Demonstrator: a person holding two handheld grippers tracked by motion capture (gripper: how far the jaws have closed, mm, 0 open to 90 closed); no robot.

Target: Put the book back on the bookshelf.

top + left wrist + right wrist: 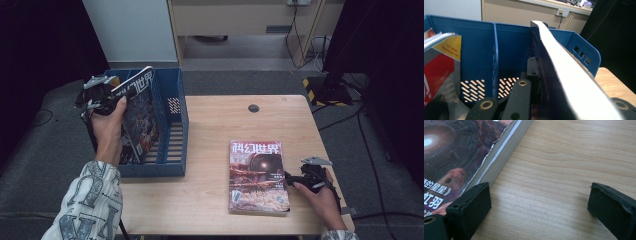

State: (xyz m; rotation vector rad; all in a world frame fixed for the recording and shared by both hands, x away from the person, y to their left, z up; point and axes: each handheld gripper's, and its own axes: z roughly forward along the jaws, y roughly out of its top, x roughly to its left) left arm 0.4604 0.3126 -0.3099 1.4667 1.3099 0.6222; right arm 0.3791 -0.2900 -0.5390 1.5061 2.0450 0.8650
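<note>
Upper left: left gripper pinching dark-covered magazine, tilted in blue file rack; right gripper spread, lower right.
</note>
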